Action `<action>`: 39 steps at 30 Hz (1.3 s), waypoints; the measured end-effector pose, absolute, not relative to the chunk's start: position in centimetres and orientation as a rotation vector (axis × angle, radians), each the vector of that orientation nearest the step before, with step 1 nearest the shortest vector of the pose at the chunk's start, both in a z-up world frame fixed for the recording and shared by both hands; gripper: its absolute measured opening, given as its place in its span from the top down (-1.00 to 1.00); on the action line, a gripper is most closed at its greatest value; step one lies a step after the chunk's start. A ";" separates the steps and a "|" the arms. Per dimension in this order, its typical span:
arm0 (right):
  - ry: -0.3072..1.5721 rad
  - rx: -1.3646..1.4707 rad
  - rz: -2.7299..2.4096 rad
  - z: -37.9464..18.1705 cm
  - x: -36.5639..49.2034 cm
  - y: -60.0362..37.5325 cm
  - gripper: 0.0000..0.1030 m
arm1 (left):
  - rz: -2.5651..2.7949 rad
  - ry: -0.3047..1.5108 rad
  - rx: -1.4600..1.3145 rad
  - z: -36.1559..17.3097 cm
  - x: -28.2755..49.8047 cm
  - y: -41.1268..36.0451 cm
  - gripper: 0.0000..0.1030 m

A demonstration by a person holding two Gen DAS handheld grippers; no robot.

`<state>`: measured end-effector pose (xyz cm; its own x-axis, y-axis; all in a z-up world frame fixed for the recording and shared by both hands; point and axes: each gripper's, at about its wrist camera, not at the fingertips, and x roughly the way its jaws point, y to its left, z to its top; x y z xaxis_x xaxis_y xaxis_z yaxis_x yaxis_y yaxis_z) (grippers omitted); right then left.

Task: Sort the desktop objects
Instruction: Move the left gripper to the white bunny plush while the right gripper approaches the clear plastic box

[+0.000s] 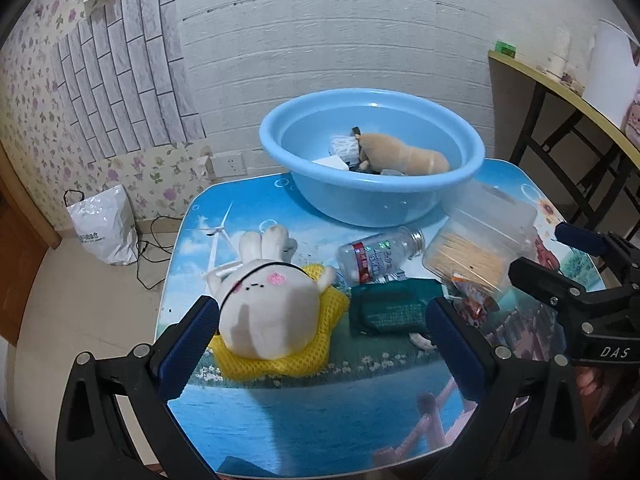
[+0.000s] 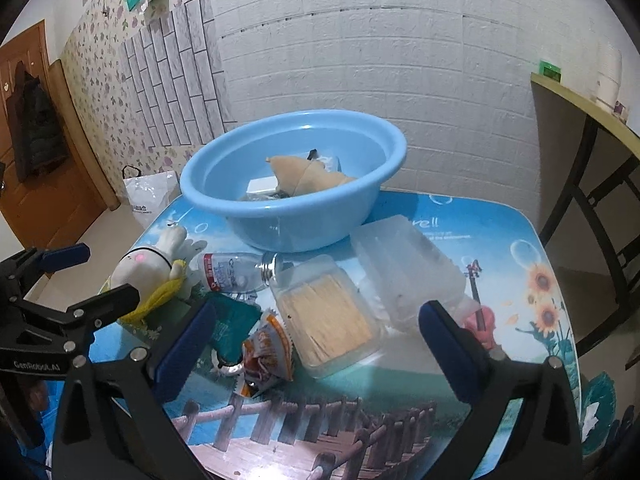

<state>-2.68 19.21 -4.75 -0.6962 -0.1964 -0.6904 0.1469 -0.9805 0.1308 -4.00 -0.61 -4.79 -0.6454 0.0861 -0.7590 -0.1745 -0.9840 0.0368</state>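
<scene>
Left wrist view shows the left gripper (image 1: 320, 340) with its jaws spread wide and holding nothing. The white bunny toy (image 1: 268, 304) sits just past them on a yellow net cloth (image 1: 276, 356), near the left blue pad. I think the step in hand is picking the bunny up. The gripper would need to slide forward and a bit left, then squeeze the soft toy.

The right gripper (image 2: 316, 344) is spread wide too, and empty. Near it lie an orange snack packet (image 2: 266, 348), a green pouch (image 2: 230, 326) and a clear box of sticks (image 2: 328, 326).

A little farther lies a plastic bottle (image 1: 376, 256) on its side, close to the bunny. It might roll if bumped.

Farthest is the blue basin (image 1: 372, 160), with a tan plush toy (image 1: 404, 156) and other bits inside. Things likely go there.
</scene>
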 end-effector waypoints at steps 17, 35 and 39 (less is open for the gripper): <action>-0.150 1.141 -2.677 -5.3 -1.0 19.4 -0.97 | 2.702 0.115 -1.233 -5.1 -3.0 -0.8 -1.00; -0.078 1.129 -2.759 -4.8 0.3 19.6 -0.84 | 2.716 0.107 -1.252 -5.5 -1.7 -1.4 -1.00; -0.039 1.182 -2.800 -5.5 0.4 20.0 -0.84 | 2.691 0.106 -1.283 -6.3 -1.5 -1.0 -1.00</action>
